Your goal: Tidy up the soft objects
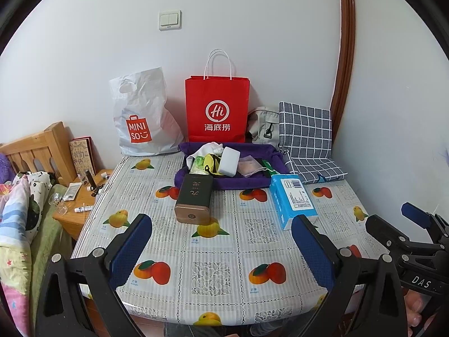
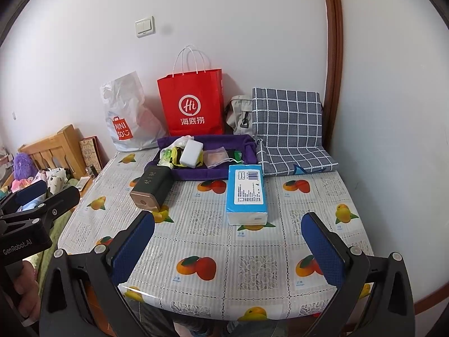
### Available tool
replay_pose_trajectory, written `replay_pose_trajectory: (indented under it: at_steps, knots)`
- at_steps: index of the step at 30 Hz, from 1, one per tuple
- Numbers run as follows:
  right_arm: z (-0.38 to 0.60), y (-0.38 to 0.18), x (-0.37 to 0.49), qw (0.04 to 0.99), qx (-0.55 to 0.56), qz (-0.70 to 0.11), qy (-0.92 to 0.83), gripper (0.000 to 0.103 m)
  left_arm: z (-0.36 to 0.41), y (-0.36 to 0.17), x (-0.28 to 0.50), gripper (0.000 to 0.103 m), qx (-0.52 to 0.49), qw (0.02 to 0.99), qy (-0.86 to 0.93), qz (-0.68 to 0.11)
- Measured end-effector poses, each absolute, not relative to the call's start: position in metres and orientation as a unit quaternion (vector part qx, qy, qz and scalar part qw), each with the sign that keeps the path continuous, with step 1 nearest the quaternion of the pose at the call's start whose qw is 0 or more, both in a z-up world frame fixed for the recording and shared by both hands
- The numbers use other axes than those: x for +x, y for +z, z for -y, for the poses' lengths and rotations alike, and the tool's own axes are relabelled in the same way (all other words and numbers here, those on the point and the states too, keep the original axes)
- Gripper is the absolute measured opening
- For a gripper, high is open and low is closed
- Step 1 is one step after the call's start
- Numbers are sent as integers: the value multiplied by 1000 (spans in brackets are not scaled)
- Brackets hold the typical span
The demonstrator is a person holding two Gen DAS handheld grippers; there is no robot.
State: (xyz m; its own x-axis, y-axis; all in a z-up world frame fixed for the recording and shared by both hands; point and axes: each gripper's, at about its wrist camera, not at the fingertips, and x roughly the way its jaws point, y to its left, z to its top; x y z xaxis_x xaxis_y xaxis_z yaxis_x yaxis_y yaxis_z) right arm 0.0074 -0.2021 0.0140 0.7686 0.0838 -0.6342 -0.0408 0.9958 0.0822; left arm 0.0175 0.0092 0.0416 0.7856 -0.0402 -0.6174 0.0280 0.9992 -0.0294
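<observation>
A purple cloth tray (image 1: pixel 196 181) (image 2: pixel 196 174) sits at the back of the table and holds a white sponge block (image 1: pixel 229 161) (image 2: pixel 191 153), a yellow-green pack (image 1: pixel 199 164), white cloth and a clear pouch (image 1: pixel 248 166). A blue tissue pack (image 1: pixel 293 200) (image 2: pixel 247 196) lies in front of it on the right. A dark box (image 1: pixel 194 200) (image 2: pixel 151 189) lies on the left. My left gripper (image 1: pixel 221 241) and right gripper (image 2: pixel 228 240) are both open and empty above the near table edge.
A red paper bag (image 1: pixel 217 109), a white Miniso bag (image 1: pixel 140 123), a grey bag (image 1: pixel 263 126) and a checked cushion (image 1: pixel 307 140) stand along the back wall. A wooden nightstand (image 1: pixel 80 199) with small items and a bed (image 1: pixel 16 224) lie to the left.
</observation>
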Motion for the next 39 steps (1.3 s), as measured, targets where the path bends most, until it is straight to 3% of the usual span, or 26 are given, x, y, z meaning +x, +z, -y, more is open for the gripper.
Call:
replay_pose_trajectory:
  at_steps: [39]
  knots:
    - [202,17,5,941,33,-336,34,103,-8,42,15,101,-13,945,-18,-328]
